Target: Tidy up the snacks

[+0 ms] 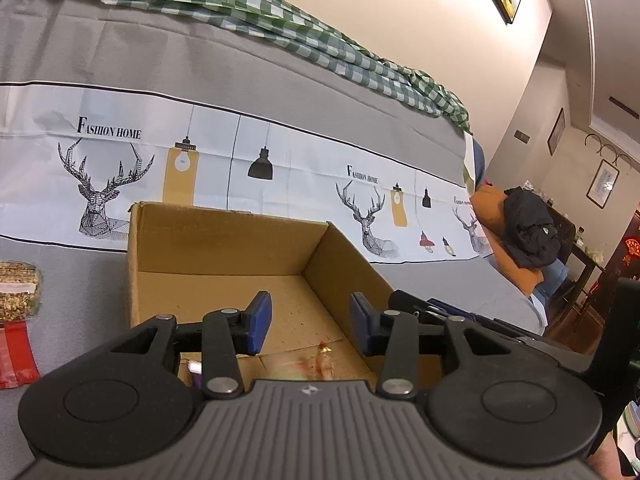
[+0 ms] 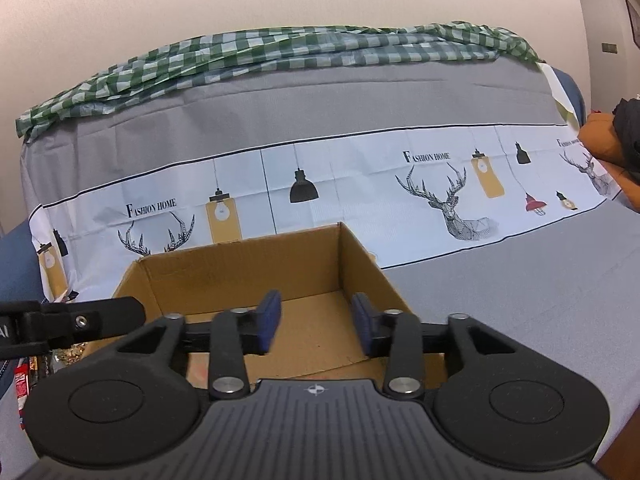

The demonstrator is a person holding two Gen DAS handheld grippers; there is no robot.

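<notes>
Between the blue pads of the left gripper, partly open, nothing was held; below them a blurred snack wrapper lay inside the cardboard box. At 9 o'clock two snack packets rested on the grey cover. The right gripper was also partly open and empty, over the same box.

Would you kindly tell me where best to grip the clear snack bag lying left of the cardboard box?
Probably the snack bag by its near right edge, coming from above with the left gripper: it lies flat on the grey cover, so only edges offer purchase.
</notes>
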